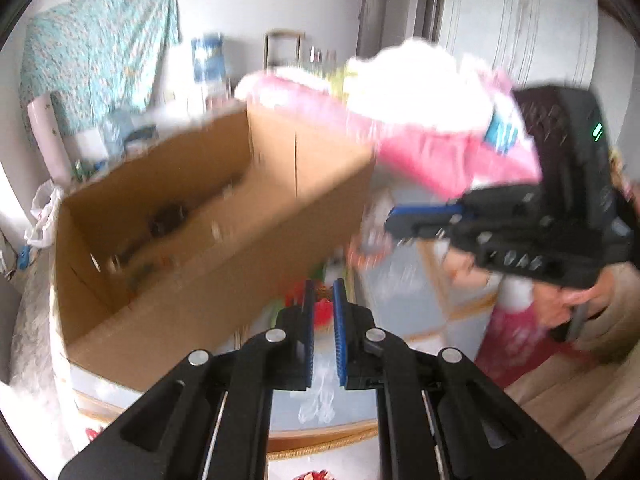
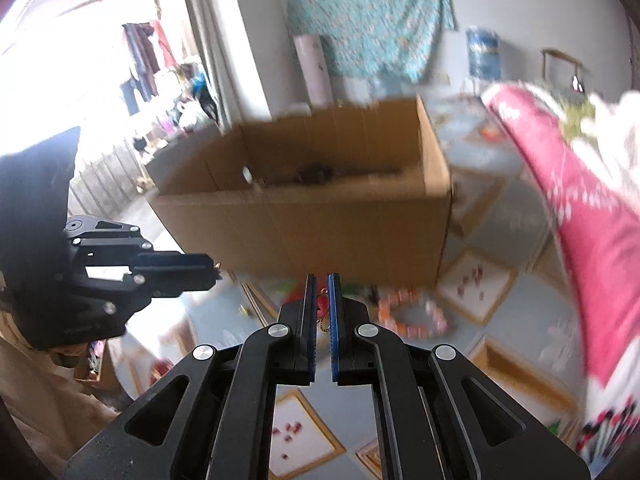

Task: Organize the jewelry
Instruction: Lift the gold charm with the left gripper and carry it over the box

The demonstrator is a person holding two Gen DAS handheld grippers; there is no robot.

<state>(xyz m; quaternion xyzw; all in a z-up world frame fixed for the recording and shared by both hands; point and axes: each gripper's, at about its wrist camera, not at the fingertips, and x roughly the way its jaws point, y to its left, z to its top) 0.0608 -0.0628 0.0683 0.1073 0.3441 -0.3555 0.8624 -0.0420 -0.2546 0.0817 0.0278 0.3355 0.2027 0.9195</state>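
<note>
One thin gold chain (image 2: 323,314) with a red charm shows in the narrow gap between the right gripper (image 2: 322,280) fingers, near their tips; blur hides whether the pads actually pinch it, though the jaws stand almost closed. Beyond it a ring of orange and pink beads (image 2: 412,316) lies on the pale blue tabletop (image 2: 532,304), just in front of the open cardboard box (image 2: 320,224). Off to the left, the left gripper (image 2: 214,268) hangs beside the box, its jaws nearly closed with nothing seen between them. Pink cloth (image 2: 588,220) drapes at the right.
</note>
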